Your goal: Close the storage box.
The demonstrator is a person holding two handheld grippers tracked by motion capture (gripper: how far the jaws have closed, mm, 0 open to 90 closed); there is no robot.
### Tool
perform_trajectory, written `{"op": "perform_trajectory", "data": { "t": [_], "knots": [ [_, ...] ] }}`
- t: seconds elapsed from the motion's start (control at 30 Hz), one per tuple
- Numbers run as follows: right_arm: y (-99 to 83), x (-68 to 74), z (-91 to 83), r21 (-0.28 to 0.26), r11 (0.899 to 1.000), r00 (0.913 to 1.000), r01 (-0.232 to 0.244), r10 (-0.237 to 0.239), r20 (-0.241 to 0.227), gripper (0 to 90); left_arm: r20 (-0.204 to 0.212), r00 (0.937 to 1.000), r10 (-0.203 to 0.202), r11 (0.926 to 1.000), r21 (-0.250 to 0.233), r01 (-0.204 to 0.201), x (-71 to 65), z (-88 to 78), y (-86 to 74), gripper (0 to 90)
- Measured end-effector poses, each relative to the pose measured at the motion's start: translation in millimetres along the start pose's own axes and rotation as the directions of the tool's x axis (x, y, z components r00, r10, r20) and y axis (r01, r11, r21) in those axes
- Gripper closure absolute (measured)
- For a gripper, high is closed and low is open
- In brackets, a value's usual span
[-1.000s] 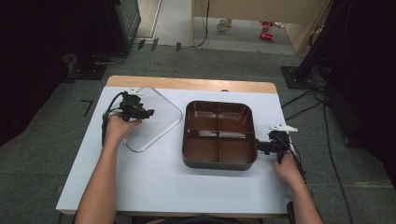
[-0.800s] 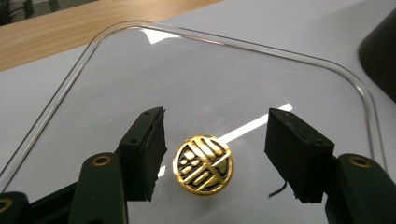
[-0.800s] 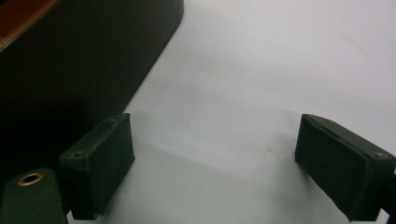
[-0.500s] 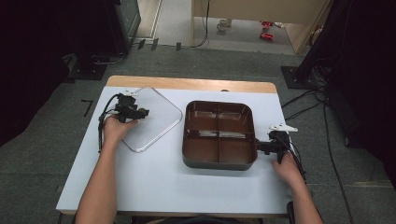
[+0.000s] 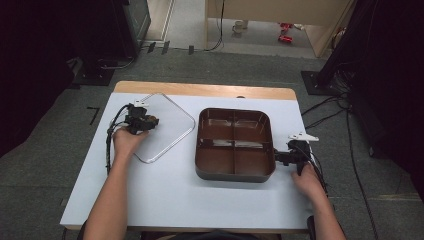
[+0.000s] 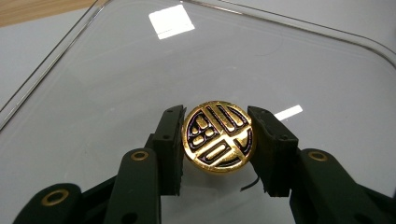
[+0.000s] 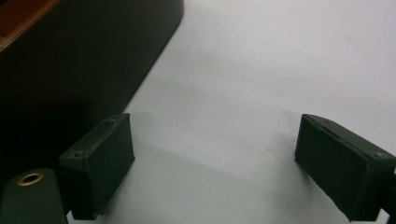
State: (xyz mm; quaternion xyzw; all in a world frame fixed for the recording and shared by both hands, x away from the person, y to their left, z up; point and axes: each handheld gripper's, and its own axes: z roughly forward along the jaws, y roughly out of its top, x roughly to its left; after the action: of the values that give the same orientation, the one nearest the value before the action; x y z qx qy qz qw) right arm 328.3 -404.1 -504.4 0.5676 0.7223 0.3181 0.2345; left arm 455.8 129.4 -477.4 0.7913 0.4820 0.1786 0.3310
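Gold knob [image 6: 218, 138] between left tongs [image 6: 215, 144], lid [image 6: 116, 79] edges near

White table [image 5: 165, 195], grey floor [image 5: 45, 165], dark surroundings

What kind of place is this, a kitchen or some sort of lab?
Probably a lab or recording studio, not a kitchen: a white table on grey carpet, black equipment stands, loose floor cables, and a person working hand-held grippers over a brown divided tray.
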Motion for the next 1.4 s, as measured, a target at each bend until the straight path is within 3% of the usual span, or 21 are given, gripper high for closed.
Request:
{"op": "perform_trajectory", "data": {
  "t": [0.1, 0.3, 0.5, 0.67, 1.03, 1.4],
  "knots": [
    [0.0, 0.0, 0.0, 0.000, 1.000, 1.0000, -0.001, 0.001, -0.001, 11.1, 0.003, 0.9999, -0.013, 0.9999, -0.006, 0.013, 0.5, 0.1, -0.5, 58.9],
    [0.0, -0.2, 0.0, 0.001, 1.000, 1.0000, -0.002, 0.002, -0.001, 11.1, 0.012, 0.9999, -0.004, 1.0000, -0.006, 0.004, 1.7, -0.4, 0.0, 59.1],
    [0.0, -0.3, 0.1, 0.000, 1.000, 1.0000, -0.002, 0.002, -0.002, 11.1, 0.018, 0.9998, 0.005, 0.9996, 0.026, -0.006, 2.5, -2.2, 5.2, 59.3],
    [0.0, -0.3, 0.0, 0.001, 1.000, 1.0000, -0.002, 0.002, -0.002, 11.1, 0.029, 0.9995, 0.011, 0.9998, 0.014, -0.011, 3.0, -8.2, 9.0, 59.3],
    [0.0, -0.3, 0.0, 0.000, 1.000, 1.0000, -0.002, 0.002, -0.002, 11.1, 0.049, 0.9978, 0.044, 0.9983, -0.039, -0.042, 1.3, -40.1, 24.7, 59.3],
    [0.0, -0.3, 0.0, 0.000, 1.000, 1.0000, -0.002, 0.002, -0.002, 11.1, 0.132, 0.9881, 0.078, 0.9950, -0.071, -0.069, -13.0, -65.1, 42.8, 59.4]
  ]
}}
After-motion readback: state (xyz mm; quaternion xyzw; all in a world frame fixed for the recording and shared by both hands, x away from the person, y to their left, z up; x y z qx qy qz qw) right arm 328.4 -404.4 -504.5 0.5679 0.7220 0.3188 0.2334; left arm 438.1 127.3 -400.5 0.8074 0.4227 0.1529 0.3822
